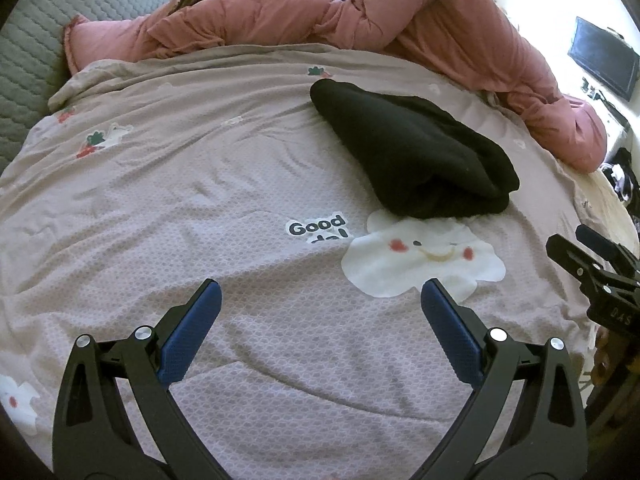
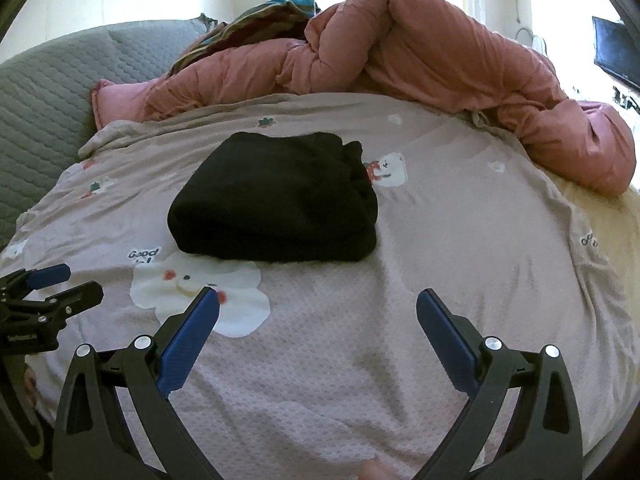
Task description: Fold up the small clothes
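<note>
- Grey quilted padding (image 1: 32, 60) lines the far left edge of the bed, with a frilled pink pillow (image 1: 100, 46) lying just beside it.
- Mauve printed bedsheet (image 1: 200, 184) covers the mattress; it carries small strawberry motifs, a "Good" label (image 1: 318, 227) and a smiling white cloud print (image 1: 424, 258).
- The left claw (image 1: 320, 290) hovers over the sheet with its blue-padded fingers (image 1: 192, 332) spread wide apart, holding nothing.
- A black folded garment (image 1: 412, 152) rests on the sheet in a thick, compact bundle, its near edge overlapping the top of the cloud print; it lies beyond both claws and touches neither.
- The right claw (image 2: 318, 300) is likewise wide apart and empty over the sheet, to the right of the cloud print, with the garment (image 2: 276, 200) ahead and to its left.
- A rumpled pink duvet (image 1: 420, 28) is heaped along the far side of the bed and runs down its right edge.
- A dark screen (image 1: 604, 58) hangs on the bright wall at far right.
</note>
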Demonstrator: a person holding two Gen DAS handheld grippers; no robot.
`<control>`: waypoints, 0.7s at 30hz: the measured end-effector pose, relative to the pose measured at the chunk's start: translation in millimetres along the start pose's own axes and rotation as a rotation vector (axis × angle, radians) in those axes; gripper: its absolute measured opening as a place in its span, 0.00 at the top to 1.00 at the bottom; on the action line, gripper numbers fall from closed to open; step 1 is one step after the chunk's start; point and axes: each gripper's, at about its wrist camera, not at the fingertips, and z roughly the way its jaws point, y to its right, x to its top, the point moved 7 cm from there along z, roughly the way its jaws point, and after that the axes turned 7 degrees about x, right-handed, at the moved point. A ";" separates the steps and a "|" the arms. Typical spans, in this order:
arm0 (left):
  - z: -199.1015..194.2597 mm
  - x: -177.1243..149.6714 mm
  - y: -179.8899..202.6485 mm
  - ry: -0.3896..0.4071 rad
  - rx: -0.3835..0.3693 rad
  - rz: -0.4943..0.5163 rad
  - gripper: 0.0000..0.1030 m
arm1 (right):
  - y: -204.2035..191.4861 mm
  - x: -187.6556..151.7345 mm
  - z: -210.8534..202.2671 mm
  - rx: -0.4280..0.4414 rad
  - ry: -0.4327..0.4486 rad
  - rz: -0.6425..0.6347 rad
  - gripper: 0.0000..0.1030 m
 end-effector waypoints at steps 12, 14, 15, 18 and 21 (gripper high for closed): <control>-3.1 1.1 -4.6 0.002 0.013 -0.011 0.09 | -0.6 -0.2 -2.3 0.002 -0.001 -0.005 0.05; -3.0 1.9 -5.8 0.002 0.018 -0.013 0.09 | -0.4 -0.5 -2.3 0.000 -0.003 -0.006 0.05; -3.1 2.0 -6.3 0.003 0.021 -0.013 0.09 | -1.3 -0.6 -2.5 0.000 -0.003 -0.005 0.05; -2.7 2.1 -7.0 0.001 0.026 -0.013 0.09 | -2.3 -0.7 -3.0 0.001 -0.003 -0.004 0.05; -1.9 2.2 -7.5 -0.002 0.034 -0.012 0.09 | -3.3 -0.7 -3.0 0.000 -0.002 -0.006 0.05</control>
